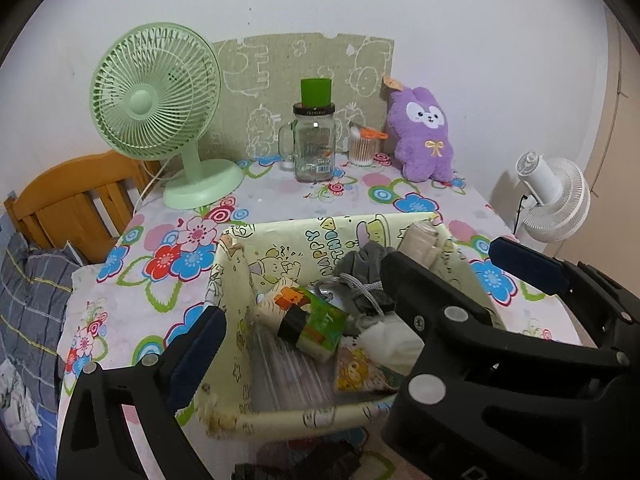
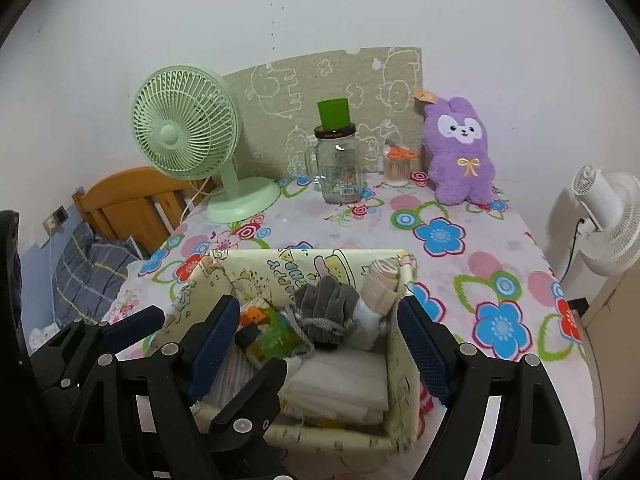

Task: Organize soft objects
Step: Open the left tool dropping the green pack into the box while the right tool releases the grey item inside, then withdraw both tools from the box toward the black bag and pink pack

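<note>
A pale yellow cartoon-print box (image 2: 304,264) (image 1: 280,236) stands on the flowered tablecloth. It holds a grey fuzzy item with a cord (image 2: 326,304), a beige cloth roll (image 2: 384,276), a white sock (image 2: 368,320), a green and orange packet (image 2: 272,336) and folded white cloth (image 2: 340,384). My right gripper (image 2: 320,316) is open over the box with nothing between its pads, its right finger (image 2: 424,352) outside the right wall. My left gripper (image 1: 312,344) is open and empty too, its left finger (image 1: 196,344) outside the left wall. A purple plush rabbit (image 2: 460,152) leans at the back.
At the back stand a green desk fan (image 2: 188,140), a glass jar mug with a green cup on top (image 2: 338,168) and a cotton-swab tub (image 2: 396,168). A white fan (image 2: 608,216) is off the table's right edge. A wooden headboard (image 2: 132,200) and bedding lie left.
</note>
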Available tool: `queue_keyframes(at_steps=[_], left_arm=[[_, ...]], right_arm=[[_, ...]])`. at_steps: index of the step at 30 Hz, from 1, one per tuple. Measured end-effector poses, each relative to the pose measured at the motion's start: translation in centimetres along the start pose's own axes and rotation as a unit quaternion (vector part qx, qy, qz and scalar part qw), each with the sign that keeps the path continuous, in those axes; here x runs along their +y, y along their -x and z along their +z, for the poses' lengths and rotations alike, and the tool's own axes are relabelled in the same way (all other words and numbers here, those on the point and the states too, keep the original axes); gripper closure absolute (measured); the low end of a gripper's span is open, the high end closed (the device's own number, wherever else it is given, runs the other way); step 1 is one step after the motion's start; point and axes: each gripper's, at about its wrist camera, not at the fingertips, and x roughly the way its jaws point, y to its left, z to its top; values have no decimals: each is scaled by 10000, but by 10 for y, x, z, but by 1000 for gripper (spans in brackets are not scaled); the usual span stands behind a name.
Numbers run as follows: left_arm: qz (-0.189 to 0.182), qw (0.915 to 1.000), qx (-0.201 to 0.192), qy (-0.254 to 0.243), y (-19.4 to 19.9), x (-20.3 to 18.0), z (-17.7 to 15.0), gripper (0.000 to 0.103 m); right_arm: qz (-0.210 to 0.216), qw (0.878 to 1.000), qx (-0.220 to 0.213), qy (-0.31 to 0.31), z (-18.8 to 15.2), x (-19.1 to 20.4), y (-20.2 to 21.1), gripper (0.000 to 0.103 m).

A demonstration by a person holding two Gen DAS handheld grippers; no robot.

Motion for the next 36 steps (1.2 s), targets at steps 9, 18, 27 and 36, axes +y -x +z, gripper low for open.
queue_keyframes(at_steps=[9,18,27,36], left_arm=[[-55,9996,-261,-11,39,-7,-12,4],[-96,9989,-461,-34,70,-14,-27,4],[-135,9980,-608,-51,91,-19,-45,4],[-166,9976,-673,-65,103,-20,-64,7]], right_arm=[[-96,9998,-163,-44,-10,5,41,15],[-311,9991,-299,-46,-25,13,81,13],[-439,9984,-335,-90,-42,17,106,12],[-673,9971,-333,-143,-60,20,122,12]])
